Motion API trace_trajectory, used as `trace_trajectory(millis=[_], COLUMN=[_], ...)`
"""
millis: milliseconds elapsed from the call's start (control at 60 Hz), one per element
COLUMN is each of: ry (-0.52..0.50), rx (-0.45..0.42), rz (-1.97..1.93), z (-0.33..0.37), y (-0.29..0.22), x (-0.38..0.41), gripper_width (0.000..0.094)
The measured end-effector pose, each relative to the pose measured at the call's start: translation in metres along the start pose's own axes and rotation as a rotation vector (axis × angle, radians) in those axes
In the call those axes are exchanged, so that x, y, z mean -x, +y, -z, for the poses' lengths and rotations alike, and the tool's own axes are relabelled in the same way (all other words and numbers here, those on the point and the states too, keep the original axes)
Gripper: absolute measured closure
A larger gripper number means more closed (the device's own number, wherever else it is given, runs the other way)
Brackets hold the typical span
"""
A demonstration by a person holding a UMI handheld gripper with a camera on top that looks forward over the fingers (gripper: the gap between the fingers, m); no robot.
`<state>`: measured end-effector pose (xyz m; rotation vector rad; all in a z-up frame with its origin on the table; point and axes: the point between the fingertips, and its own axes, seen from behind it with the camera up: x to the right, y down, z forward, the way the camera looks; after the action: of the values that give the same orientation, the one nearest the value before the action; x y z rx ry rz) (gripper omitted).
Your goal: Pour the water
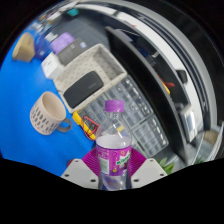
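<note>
A clear plastic water bottle [113, 150] with a purple cap and a purple label stands upright between my fingers. My gripper [113, 170] is shut on the bottle, both pink pads [85, 163] pressed to its sides at label height. A beige cup [46, 113] with a handle and a patterned wall stands on the blue table surface [25, 85], ahead of the fingers and to the left of the bottle. The bottle's base is hidden below the fingers.
A white slotted basket [95, 80] holding a dark flat object stands beyond the bottle, with a grey basket [150, 120] to its right. A small bright packet [88, 125] lies just behind the bottle. Small items sit at the far left end of the table [50, 55].
</note>
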<state>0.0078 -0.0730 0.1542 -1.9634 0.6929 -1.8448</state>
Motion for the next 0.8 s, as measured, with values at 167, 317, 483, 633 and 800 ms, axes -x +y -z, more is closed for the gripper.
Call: trace_trajectory(millis=[167,317,483,633,800], ry=[0.036,0.037,0.039,0.126,0.122], rx=[-0.036,-0.054,-0.056,-0.127,-0.131], rz=[0.39,0.673,0.922,1.194,1.265], z=[-0.027,-0.041,-0.05,-0.052,-0.055], y=[-0.031,-0.053,-0.066,-0.091,-0.091], x=[0.005,0.016,0.028,0.033,0.043], gripper_width=[0.0614,0.0617,0.0604,0.0607,0.0606])
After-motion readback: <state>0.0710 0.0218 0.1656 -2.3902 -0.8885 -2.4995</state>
